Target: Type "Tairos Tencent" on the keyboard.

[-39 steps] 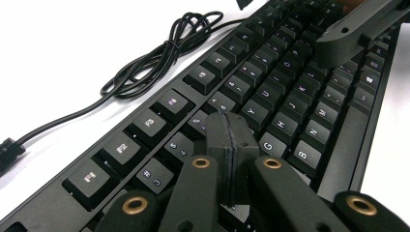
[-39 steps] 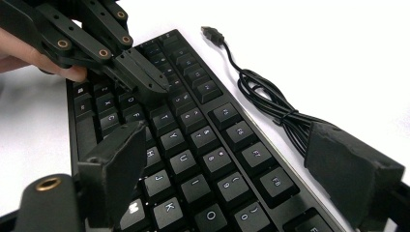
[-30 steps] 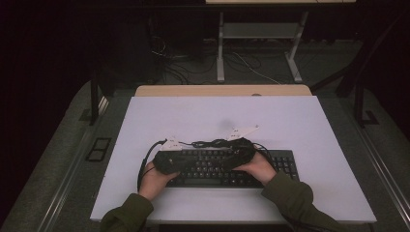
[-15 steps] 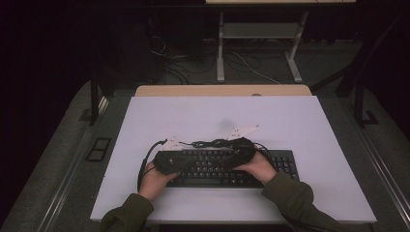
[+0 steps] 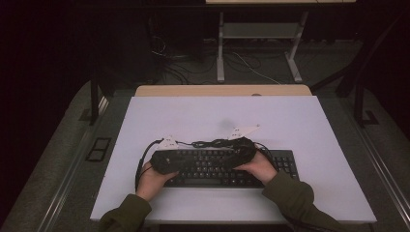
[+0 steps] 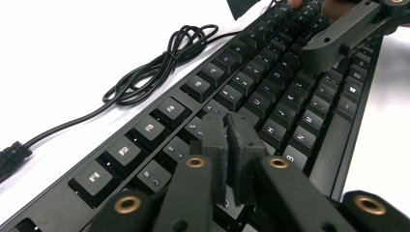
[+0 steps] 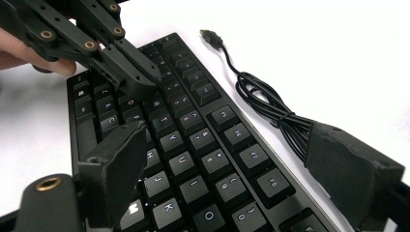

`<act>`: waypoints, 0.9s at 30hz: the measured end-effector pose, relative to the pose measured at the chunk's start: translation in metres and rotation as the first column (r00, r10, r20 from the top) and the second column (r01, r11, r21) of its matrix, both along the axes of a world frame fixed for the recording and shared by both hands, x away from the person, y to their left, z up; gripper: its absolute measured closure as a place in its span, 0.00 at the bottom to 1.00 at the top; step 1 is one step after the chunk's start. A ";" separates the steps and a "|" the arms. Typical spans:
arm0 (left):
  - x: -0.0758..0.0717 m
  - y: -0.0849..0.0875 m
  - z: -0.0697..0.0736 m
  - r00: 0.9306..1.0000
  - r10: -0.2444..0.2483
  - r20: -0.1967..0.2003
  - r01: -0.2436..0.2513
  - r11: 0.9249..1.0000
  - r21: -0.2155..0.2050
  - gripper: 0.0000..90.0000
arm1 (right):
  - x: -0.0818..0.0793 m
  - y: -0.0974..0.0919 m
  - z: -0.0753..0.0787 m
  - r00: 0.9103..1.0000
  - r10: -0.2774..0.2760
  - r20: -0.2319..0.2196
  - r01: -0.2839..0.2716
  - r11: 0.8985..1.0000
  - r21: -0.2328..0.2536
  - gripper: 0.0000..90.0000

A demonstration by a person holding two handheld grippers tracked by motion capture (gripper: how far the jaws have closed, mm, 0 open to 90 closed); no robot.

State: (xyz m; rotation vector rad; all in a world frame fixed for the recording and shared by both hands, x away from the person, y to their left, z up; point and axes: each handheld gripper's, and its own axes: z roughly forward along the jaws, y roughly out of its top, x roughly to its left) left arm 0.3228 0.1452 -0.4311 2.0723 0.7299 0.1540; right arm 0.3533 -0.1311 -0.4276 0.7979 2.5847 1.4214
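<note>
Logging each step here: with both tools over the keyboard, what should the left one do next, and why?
Probably lower the left tool, nearly shut and empty, to press a key in the keyboard's number row, over which its tips hover. The right tool hangs open above the other half.

A white worktop (image 5: 309, 121) carries a black keyboard (image 5: 227, 169) near its front edge. The keyboard's bundled black cable (image 5: 212, 143) lies just beyond it, on the far side.
</note>
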 end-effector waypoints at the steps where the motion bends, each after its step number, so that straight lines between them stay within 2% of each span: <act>1: 0.000 0.001 0.000 1.000 -0.003 0.003 0.003 1.000 0.003 0.91 | 0.000 0.000 0.000 1.000 0.000 -0.001 0.000 1.000 0.000 0.17; 4: -0.001 0.002 0.002 1.000 0.000 0.007 0.000 1.000 -0.003 0.84 | 0.000 0.000 0.000 1.000 0.002 -0.002 -0.002 1.000 0.000 0.17; 10: -0.004 0.004 0.001 1.000 0.000 0.007 0.000 1.000 -0.002 0.64 | 0.000 -0.003 0.001 1.000 0.017 -0.012 -0.017 1.000 -0.005 0.18; 15: -0.006 0.006 0.000 1.000 -0.007 0.018 0.007 1.000 -0.001 0.49 | -0.002 -0.005 0.002 0.999 0.029 -0.019 -0.029 1.000 -0.012 0.26; 18: -0.007 0.007 -0.001 1.000 -0.004 0.014 0.004 1.000 -0.017 0.42 | -0.002 -0.007 0.003 0.999 0.033 -0.021 -0.033 0.999 -0.007 0.30; 23: -0.008 0.009 -0.001 1.000 -0.002 0.016 0.003 1.000 -0.022 0.35 | -0.003 -0.010 0.003 0.999 0.038 -0.031 -0.039 0.999 -0.004 0.39; 27: -0.009 0.011 -0.001 1.000 -0.002 0.018 0.002 1.000 -0.022 0.30 | -0.004 -0.012 0.003 0.998 0.050 -0.031 -0.050 0.999 -0.002 0.50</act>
